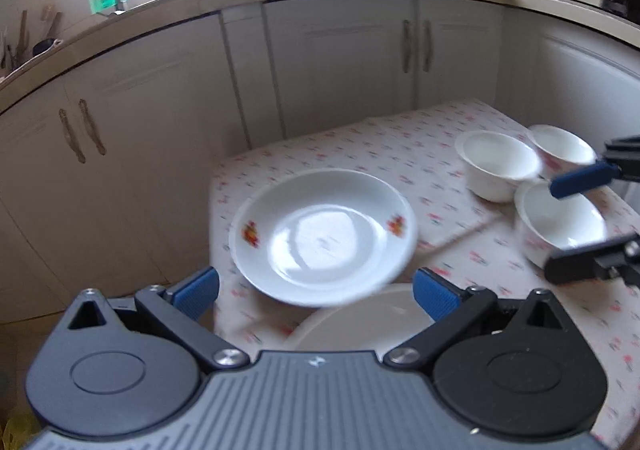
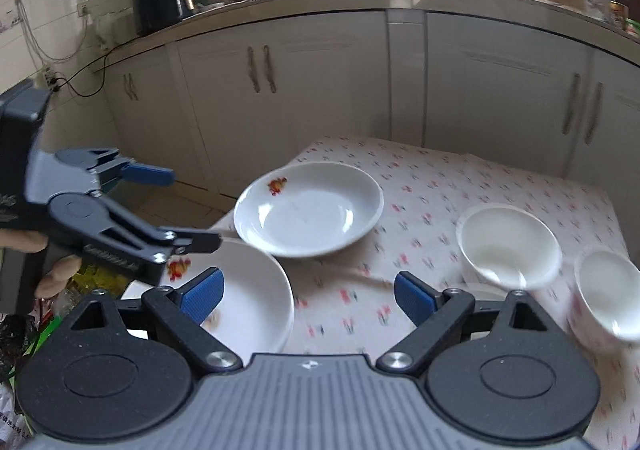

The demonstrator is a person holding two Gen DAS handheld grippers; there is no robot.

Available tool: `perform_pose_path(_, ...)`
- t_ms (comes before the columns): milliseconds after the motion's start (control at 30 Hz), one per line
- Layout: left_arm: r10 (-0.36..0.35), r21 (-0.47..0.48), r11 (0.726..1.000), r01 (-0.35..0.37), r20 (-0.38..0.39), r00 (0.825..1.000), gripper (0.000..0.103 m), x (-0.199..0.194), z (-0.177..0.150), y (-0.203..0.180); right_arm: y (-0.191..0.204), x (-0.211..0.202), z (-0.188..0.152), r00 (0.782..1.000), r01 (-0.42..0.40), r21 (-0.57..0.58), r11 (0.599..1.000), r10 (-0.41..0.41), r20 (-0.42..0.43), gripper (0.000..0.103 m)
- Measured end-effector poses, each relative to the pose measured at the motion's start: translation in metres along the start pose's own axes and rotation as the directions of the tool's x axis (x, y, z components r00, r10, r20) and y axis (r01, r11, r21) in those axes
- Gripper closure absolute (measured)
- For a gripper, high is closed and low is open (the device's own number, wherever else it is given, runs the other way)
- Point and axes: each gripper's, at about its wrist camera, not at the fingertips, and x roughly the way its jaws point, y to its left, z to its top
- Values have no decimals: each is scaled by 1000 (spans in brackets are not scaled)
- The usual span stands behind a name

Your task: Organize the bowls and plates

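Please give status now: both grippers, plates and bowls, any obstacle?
Left gripper open, right gripper open, both empty. Plates and bowls unstacked on table. No obstacle.

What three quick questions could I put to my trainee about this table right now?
1. How many bowls stand on the patterned cloth, as seen from the left wrist?
2. True or false: the right gripper is clamped on a plate.
3. Where is the flower-printed plate? A) on the kitchen counter; B) on the cloth, left of the bowls; C) inside a bowl.

Key: 1. Three. 2. False: its jaws stand open with nothing between them. 3. B.
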Motion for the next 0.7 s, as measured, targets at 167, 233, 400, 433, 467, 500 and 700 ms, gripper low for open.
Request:
perform_pose_path(167, -17, -7, 1000, 17, 12, 1000, 1, 28, 14, 25, -7, 33, 23, 999, -3, 13, 1000, 4, -39, 8)
perform_pose_path(233, -1, -3, 1000, 1, 7, 1000, 1, 41, 18, 30, -11, 46, 29, 998, 7, 22, 1000, -5, -55, 9)
perform_pose_path(400, -56, 71, 996, 56, 3, 998, 1, 64, 26, 40, -8, 64, 37, 997, 40, -13, 999, -40, -67, 10)
perform_pose_path(433, -45, 74, 996, 45, 5, 999, 1, 67, 28, 42, -6, 66, 37, 996, 39, -54, 998, -43, -73, 12)
perform_pose_path(467, -36, 71, 997, 36, 6, 999, 1, 70, 29, 46, -5, 67, 37, 996, 44, -83, 996, -50, -75, 13)
perform_pose_path(500, -43, 64, 997, 43, -1, 999, 1, 74, 31, 50, -5, 69, 37, 995, 51, -116, 992, -61, -85, 16)
perform_pose_path(700, -97, 4, 995, 97, -19, 995, 1, 95, 42, 64, -26, 86, 35, 985, 9, -146, 989, -34, -169, 23)
